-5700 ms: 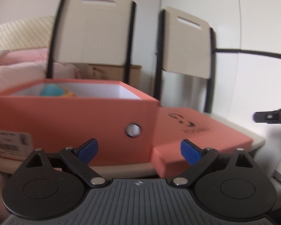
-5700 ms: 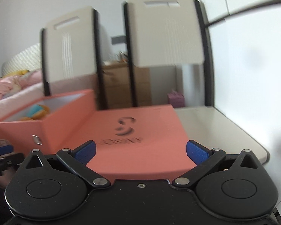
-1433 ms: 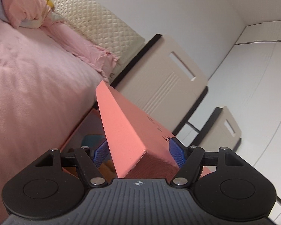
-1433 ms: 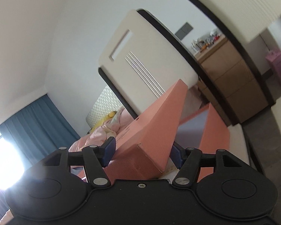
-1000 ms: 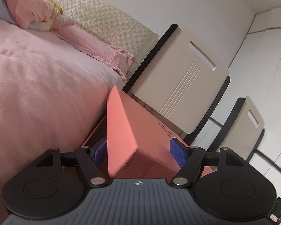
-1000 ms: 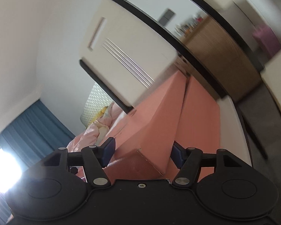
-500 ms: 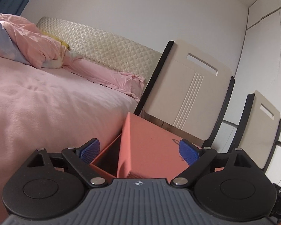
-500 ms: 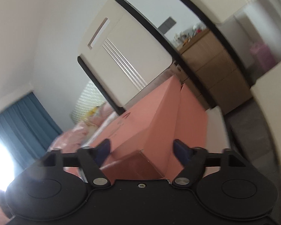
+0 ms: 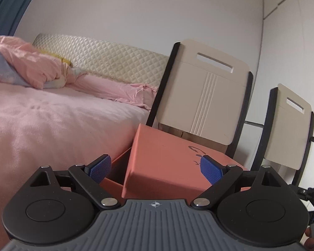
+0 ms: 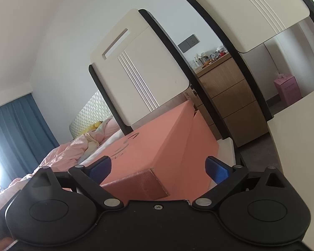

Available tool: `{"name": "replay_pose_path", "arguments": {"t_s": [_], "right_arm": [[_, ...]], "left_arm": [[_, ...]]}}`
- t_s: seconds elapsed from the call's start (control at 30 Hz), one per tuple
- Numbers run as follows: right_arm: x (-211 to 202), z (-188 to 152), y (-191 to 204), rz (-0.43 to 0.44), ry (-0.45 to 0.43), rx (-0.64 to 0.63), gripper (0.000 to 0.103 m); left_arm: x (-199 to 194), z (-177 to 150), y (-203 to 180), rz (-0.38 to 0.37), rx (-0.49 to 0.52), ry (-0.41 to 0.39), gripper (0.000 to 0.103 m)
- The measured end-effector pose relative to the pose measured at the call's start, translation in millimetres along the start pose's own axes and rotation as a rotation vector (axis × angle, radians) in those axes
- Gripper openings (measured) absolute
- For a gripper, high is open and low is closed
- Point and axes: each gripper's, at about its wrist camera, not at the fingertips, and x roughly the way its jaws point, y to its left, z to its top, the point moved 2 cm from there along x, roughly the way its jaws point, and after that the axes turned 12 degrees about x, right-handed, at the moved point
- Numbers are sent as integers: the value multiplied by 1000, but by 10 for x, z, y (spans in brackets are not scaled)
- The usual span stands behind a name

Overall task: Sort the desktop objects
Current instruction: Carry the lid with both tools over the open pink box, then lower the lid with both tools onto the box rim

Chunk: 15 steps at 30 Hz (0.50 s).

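Note:
A salmon-orange box lid (image 9: 167, 159) with a dark logo lies on top of its orange box (image 9: 115, 175); only a dark gap at the left end shows the inside. My left gripper (image 9: 156, 170) is open, its blue pads standing apart from the lid's near end. In the right wrist view the same lid (image 10: 144, 152) rests on the box (image 10: 201, 146). My right gripper (image 10: 159, 167) is open around the lid's near corner, not gripping it. The box contents are hidden.
Two cream chairs with black frames (image 9: 205, 96) (image 9: 286, 125) stand behind the box. A bed with pink bedding (image 9: 52, 121) lies to the left. A wooden drawer unit (image 10: 226, 98) and a pink box (image 10: 286, 90) stand further back. A white tabletop edge (image 10: 299, 136) is at right.
Both grippers held the tilted lid, lowered it onto the box and then opened, letting it go. The views have levelled out.

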Motion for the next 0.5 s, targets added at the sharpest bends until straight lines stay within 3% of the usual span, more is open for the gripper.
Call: {"name": "replay_pose_path", "arguments": {"t_s": [0.23,0.33,0.4,0.5], "right_arm": [[-14,-58,-1,10,47,8,75],[-8,-68,-37,27,57,56,71],[-11,-76,-34,39,64,72,63],[-19,-102,-4,41,67,74,64]], "left_arm": [[12,-72,-203,-10,95,10,94],[32,-101,-201,1,97,20,94],[58,-117,-193,16,96,34,94],[78,-136,-189,24,96,44,91]]}}
